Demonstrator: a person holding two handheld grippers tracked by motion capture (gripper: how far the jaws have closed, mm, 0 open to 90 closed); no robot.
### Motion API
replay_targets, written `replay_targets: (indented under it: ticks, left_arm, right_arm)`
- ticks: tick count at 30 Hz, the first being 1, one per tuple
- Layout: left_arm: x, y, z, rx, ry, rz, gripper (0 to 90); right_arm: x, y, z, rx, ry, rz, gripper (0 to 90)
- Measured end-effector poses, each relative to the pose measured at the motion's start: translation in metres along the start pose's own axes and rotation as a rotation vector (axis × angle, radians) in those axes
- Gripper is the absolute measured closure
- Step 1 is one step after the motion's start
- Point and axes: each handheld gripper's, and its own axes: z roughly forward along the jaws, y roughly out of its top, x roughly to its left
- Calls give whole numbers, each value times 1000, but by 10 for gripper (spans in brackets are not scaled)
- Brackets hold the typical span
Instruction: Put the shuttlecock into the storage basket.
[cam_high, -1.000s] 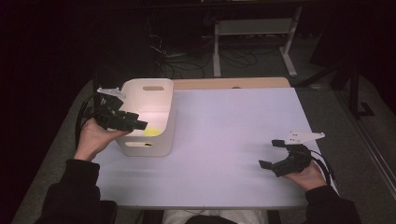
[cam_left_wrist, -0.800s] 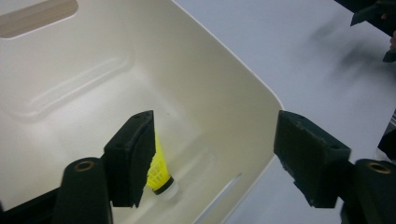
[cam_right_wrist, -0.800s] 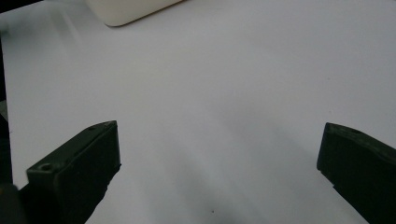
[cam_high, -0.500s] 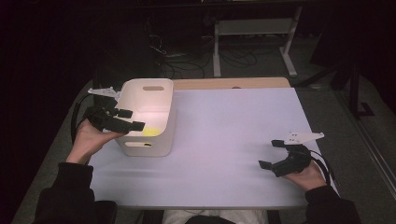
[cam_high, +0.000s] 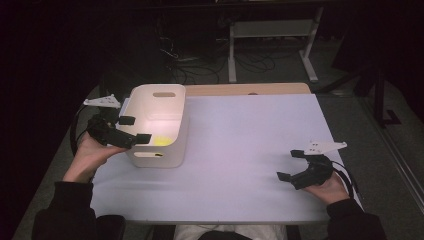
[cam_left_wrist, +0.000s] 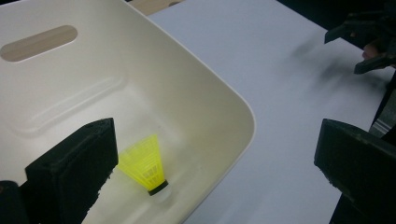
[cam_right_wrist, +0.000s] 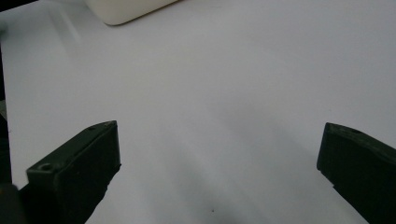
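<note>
Shuttlecock (cam_high: 161, 141) in the high view: a small yellow spot on the floor of your cream bin (cam_high: 176, 102), toward the near wall; its pointing direction cannot be read at this size. The bin stands on the left part of the white table (cam_high: 240, 150). Your left gripper (cam_high: 134, 129) sits at the bin's left rim, jaws spread, one tip over the rim. Your right gripper (cam_high: 291, 165) is near the table's right front, well apart from the bin, jaws spread and holding nothing.

Left gripper view: the shuttlecock (cam_left_wrist: 142, 161) stands on its dark-ringed cork base, long axis near upright and tilted slightly, yellow skirt flaring upward. It is the bin's (cam_left_wrist: 219, 100) one content, on the floor close to the rounded corner. Your left gripper (cam_left_wrist: 212, 163) has its jaws wide apart, nothing between them; the left jaw overlaps the skirt's edge in this view, contact not determinable.

Right gripper view: your right gripper (cam_right_wrist: 217, 163) has jaws wide apart over bare table (cam_right_wrist: 224, 84); the bin's (cam_right_wrist: 126, 9) base corner lies at the top edge.
</note>
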Motion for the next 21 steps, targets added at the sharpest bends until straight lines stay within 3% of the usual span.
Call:
replay_targets:
  ticks: [6,21]
  left_arm:
    - [-9,-4,-2,-26,5,42,0]
    - [-27,-21,-6,-113,24,97,0]
  right_arm:
    - [0,0,0,0,-1,-1,0]
    - [0,0,0,0,1,-3,0]
